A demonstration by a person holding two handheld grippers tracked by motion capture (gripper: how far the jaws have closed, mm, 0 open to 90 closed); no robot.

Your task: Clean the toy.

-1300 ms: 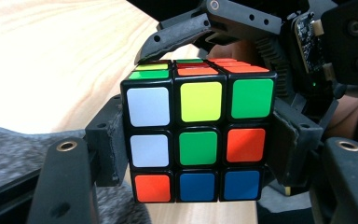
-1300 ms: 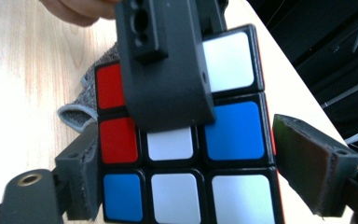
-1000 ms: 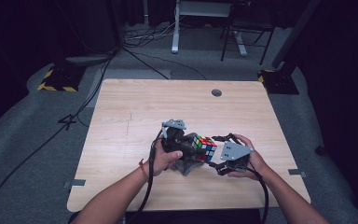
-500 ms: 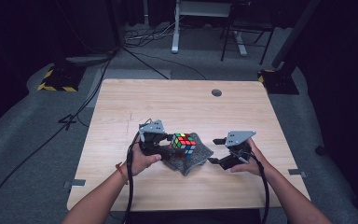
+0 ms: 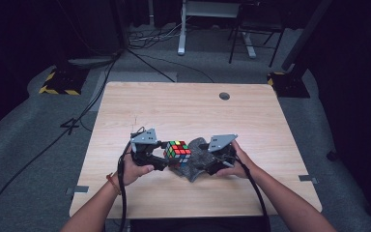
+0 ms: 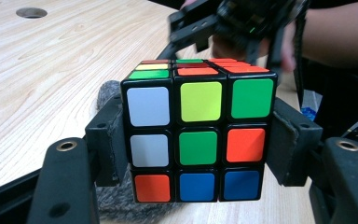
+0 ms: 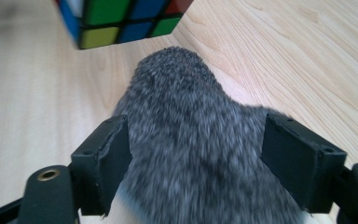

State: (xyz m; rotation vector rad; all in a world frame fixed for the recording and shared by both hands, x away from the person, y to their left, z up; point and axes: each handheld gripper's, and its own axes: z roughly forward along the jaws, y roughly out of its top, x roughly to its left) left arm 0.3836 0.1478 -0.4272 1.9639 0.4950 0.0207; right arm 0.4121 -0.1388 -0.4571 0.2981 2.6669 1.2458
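Partly, grey cloth [image 6: 109, 91] hidden behind cube [image 6: 199, 133] in left tool [image 6: 199, 154].

The left gripper [image 6: 198, 154] clamps a colour cube [image 6: 198, 133] between both pads, with grey cloth [image 6: 121, 205] below and behind its left jaw, the wooden table [image 6: 51, 65] beyond, and the right gripper [image 6: 200, 28] farther ahead, blurred.

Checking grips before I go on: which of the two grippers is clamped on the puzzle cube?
The left gripper: its pads press both sides of the multicoloured puzzle cube. The right gripper stands open around the grey fuzzy cloth.
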